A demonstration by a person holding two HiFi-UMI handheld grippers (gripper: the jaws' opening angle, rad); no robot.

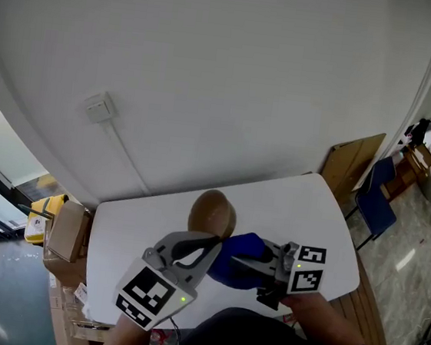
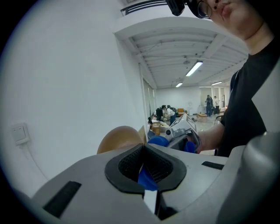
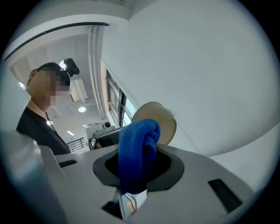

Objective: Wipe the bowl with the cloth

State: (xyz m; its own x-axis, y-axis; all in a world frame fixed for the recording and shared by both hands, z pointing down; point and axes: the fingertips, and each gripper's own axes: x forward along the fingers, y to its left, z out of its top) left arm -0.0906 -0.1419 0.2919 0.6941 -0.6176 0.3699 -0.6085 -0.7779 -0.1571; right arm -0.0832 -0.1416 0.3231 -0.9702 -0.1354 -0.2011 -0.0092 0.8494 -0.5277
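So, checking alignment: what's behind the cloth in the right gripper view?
The tan bowl, just behind the blue cloth that the right gripper clamps. Only its upper part shows; the cloth covers the rest, so contact can't be judged.

An open office-like workroom: ceiling strip lights (image 2: pixel 194 68), people (image 2: pixel 166 113) at distant desks, cardboard boxes (image 1: pixel 66 230) beside a white table (image 1: pixel 132 228).

Table (image 1: pixel 116 226): against the wall, before the person.
Bowl (image 1: pixel 212 212): above the table's middle, nearer its far edge, in the left gripper's (image 1: pixel 209 244) jaws.
Cloth (image 1: pixel 238 257): just right of the bowl, between the right gripper's (image 1: pixel 255 264) jaws.
Boxes (image 1: pixel 66 232): on the floor, beyond the table's left edge.
Chair (image 1: pixel 375 198): beyond the table's far right corner.
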